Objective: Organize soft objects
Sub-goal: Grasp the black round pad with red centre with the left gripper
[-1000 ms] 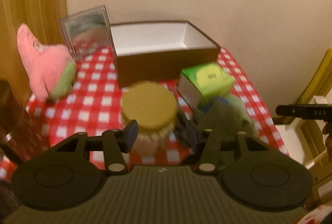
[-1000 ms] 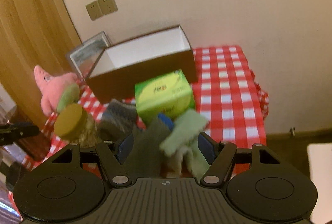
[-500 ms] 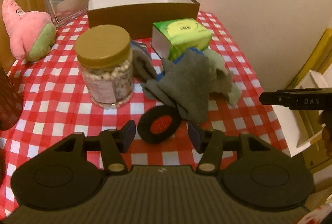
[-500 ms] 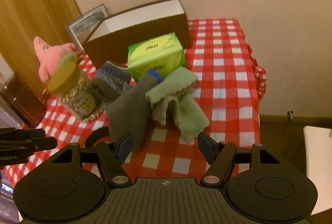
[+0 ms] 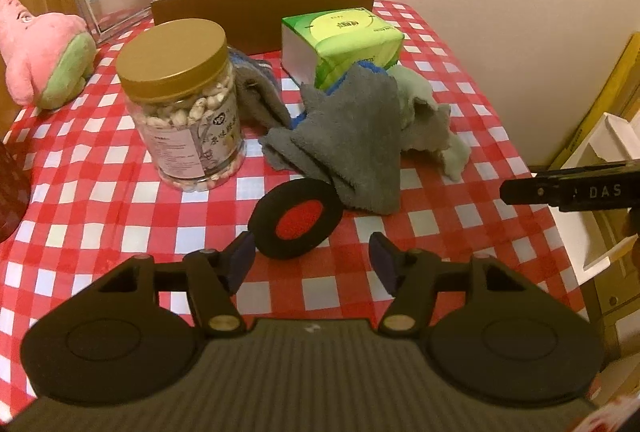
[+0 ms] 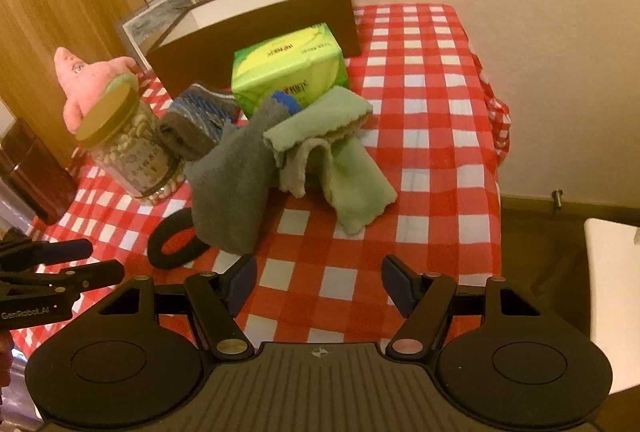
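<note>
left gripper (image 5: 310, 258), jaws just spread wider and holding nothing, hangs right in front of the black foam ring (image 5: 296, 219) near the table's front edge, closer than the empty, open right gripper (image 6: 314, 282).

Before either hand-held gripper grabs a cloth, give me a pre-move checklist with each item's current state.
1. Left hand-held gripper open, jaws just widened, nothing between them: ok.
2. Right hand-held gripper open and empty: ok.
3. Brown box open-topped; its floor is hidden: cannot tell if empty.
4. Grey cloth free to lift: not ok, it overlaps the black ring.
5. Green cloth unobstructed on top: ok.
</note>
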A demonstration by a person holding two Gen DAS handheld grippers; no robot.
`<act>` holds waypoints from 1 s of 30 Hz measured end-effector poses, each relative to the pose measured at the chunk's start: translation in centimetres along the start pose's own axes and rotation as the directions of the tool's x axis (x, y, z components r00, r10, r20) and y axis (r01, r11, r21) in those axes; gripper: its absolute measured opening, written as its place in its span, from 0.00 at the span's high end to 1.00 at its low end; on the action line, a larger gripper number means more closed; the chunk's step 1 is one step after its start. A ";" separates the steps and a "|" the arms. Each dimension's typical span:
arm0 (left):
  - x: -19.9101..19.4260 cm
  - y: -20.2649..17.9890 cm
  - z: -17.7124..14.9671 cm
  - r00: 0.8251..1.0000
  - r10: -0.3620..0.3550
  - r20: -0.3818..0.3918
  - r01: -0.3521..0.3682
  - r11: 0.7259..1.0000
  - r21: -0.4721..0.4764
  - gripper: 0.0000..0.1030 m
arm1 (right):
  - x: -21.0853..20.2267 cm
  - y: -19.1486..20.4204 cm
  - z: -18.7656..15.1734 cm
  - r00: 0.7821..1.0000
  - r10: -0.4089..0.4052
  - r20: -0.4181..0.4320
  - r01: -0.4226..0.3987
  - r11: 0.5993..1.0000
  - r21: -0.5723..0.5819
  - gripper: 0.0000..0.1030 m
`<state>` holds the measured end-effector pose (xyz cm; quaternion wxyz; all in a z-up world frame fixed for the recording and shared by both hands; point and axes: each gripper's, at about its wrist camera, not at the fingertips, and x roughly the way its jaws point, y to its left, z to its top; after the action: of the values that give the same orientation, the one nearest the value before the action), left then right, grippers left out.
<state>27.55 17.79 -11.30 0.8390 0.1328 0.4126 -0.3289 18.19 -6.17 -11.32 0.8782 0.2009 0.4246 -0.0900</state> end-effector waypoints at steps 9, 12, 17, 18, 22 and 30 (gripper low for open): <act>3.0 0.5 0.0 1.000 0.017 -0.013 -0.016 0.996 0.087 0.32 | 1.6 -0.8 -0.2 0.999 -0.012 -0.045 0.013 1.000 0.023 0.33; 4.5 0.7 0.1 0.999 0.018 -0.036 -0.014 0.993 0.120 0.31 | 1.9 -1.1 -0.1 0.998 -0.015 -0.054 0.017 0.999 0.034 0.33; 6.8 1.1 0.4 0.997 0.016 -0.072 -0.004 0.987 0.162 0.31 | 2.4 -1.7 -0.1 0.997 -0.024 -0.069 0.028 0.998 0.057 0.33; 7.2 1.2 0.4 0.997 0.013 -0.078 0.000 0.985 0.170 0.31 | 2.5 -1.8 -0.1 0.997 -0.027 -0.072 0.031 0.998 0.062 0.33; 8.9 1.4 0.7 0.995 0.002 -0.101 0.018 0.980 0.197 0.31 | 2.7 -2.4 -0.2 0.996 -0.037 -0.081 0.044 0.996 0.083 0.33; 10.5 1.6 1.1 0.994 -0.040 -0.098 0.062 0.971 0.230 0.29 | 3.1 -3.4 -0.3 0.994 -0.055 -0.098 0.067 0.991 0.119 0.33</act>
<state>33.95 13.80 -18.84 0.7889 0.2348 0.4128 -0.3899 18.79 -9.09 -14.88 0.8400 0.2452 0.4655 -0.1329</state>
